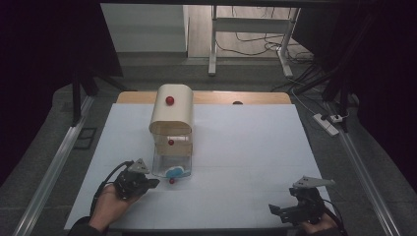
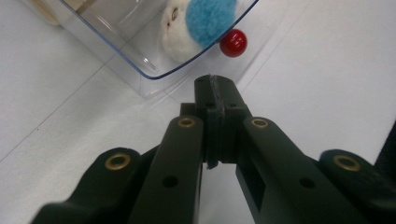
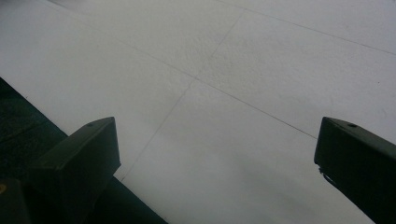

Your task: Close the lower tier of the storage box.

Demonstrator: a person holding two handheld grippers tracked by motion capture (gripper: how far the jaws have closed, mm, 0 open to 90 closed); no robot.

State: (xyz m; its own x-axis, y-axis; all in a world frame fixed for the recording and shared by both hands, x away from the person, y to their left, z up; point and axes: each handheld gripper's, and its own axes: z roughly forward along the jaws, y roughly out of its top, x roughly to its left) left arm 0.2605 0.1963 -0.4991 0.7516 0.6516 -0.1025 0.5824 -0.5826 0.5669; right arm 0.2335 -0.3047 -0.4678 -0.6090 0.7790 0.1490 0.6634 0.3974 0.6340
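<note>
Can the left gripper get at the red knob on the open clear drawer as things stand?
Probably yes: the left gripper, jaws shut, sits just short of the red knob, bare table between; it must open first.

I see the soft toy (image 2: 198, 25) and clear drawer (image 2: 121, 46) cut by the top edge.

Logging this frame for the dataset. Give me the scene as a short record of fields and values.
surface: white table top
cabinet: small cream drawer cabinet with a rounded top and a red knob
open drawer: clear drawer pulled out toward the person, red knob on its front
drawer contents: blue and white plush toy
left gripper: jaws shut, empty, just short of the drawer front
right gripper: jaws wide open, empty, over bare table at the near right edge
</note>
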